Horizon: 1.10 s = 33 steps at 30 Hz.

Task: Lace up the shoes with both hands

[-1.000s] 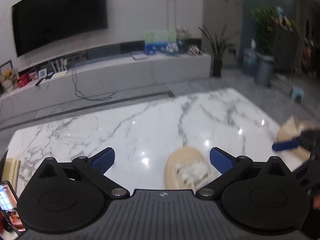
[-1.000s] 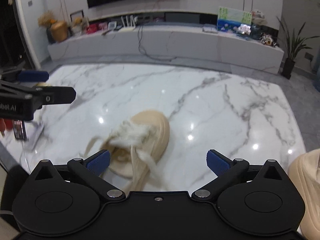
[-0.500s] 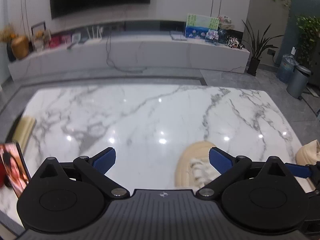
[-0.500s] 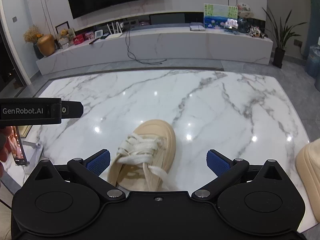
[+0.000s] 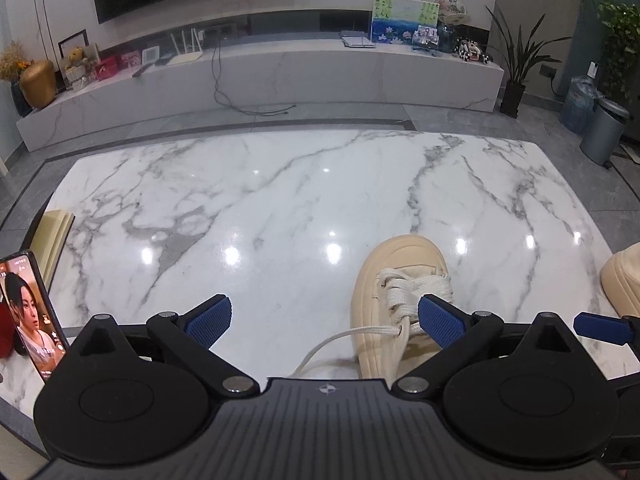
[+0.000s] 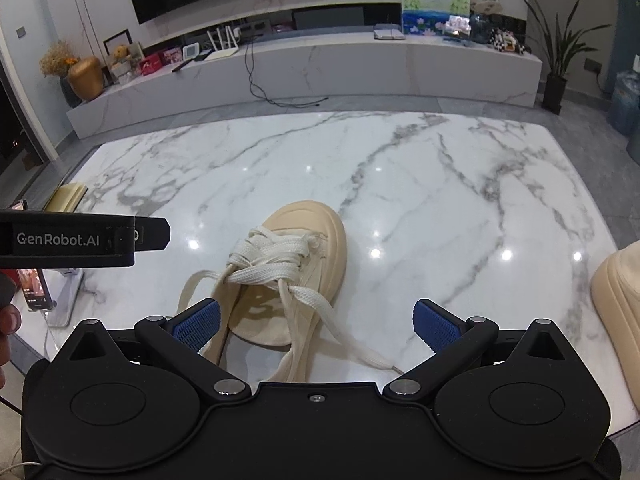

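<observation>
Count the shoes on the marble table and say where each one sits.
2. One cream shoe lies near the table's front edge, just ahead of the open right gripper, laces loose. The second cream shoe is at the far right edge, mostly cut off by the frame.

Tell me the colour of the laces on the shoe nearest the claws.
Off-white flat laces on the cream shoe; clearest in the right wrist view.

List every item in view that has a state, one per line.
left tool: open, empty
right tool: open, empty
shoe: upright on the table, laces crossed, ends loose
second shoe: at the right edge, mostly cut off
phone: propped up, screen lit
</observation>
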Tool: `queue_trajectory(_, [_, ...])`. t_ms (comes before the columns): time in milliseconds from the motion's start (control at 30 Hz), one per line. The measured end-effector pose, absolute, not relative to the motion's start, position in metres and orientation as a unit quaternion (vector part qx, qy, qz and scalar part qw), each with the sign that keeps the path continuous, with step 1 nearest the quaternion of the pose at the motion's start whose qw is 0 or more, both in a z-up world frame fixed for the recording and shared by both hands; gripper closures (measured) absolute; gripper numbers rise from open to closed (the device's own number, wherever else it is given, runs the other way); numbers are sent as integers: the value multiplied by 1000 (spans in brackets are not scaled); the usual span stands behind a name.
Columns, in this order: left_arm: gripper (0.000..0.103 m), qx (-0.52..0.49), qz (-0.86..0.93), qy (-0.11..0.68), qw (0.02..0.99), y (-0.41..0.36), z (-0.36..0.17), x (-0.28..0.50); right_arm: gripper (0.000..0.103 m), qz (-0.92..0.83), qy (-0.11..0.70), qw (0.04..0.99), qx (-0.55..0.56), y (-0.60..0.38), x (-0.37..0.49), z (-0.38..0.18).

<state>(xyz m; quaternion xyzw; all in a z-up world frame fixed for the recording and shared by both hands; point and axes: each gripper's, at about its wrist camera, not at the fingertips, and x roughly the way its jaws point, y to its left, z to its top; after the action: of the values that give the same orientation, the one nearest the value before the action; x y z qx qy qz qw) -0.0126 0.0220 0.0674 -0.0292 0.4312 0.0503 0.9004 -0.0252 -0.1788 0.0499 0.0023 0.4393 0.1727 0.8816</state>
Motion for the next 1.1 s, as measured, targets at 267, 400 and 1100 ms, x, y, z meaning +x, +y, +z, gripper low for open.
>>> queue_trajectory(267, [2, -38, 52, 436, 898, 23, 64, -15, 1, 171, 428, 887, -4, -178, -26, 52])
queue_trajectory(400, [2, -40, 52, 439, 896, 21, 62, -17, 1, 173, 419, 891, -8, -176, -28, 53])
queue_trajectory(1100, [2, -40, 53, 448, 892, 24, 54, -12, 1, 169, 424, 890, -7, -178, -29, 45])
